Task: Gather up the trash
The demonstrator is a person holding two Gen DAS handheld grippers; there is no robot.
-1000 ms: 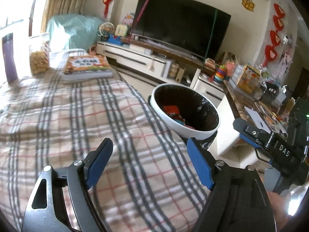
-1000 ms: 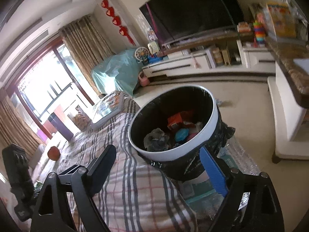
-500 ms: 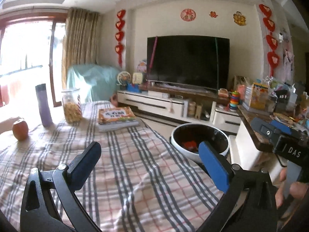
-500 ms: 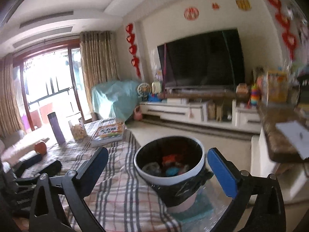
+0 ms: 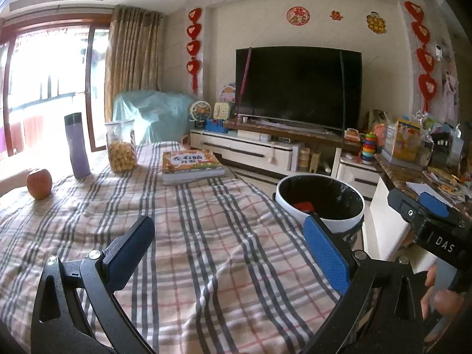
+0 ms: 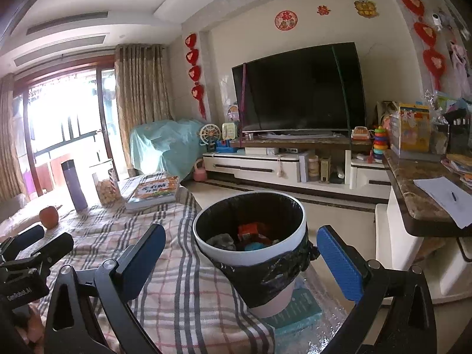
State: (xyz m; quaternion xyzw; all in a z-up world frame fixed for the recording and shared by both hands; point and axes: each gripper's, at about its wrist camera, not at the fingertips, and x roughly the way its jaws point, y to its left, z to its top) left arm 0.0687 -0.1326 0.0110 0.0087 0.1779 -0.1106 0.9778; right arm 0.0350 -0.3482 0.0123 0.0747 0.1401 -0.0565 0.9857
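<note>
A white trash bin (image 6: 250,258) with a black liner stands beside the table's right edge, holding red, blue and grey trash (image 6: 250,234). It also shows in the left wrist view (image 5: 321,219). My left gripper (image 5: 227,247) is open and empty above the plaid tablecloth (image 5: 188,236). My right gripper (image 6: 239,256) is open and empty, level with the bin, which sits between its fingers in view. The right gripper's body shows at the right of the left wrist view (image 5: 430,230).
On the table's far end lie a book (image 5: 191,166), a cookie jar (image 5: 121,150), a purple bottle (image 5: 76,146) and an apple (image 5: 39,179). A TV stand (image 5: 265,153) and a cluttered counter (image 6: 421,194) lie beyond the bin.
Both grippers have pulled back and tilted up from the bin, so the room and table's far end came into view. Both stay open and empty.
</note>
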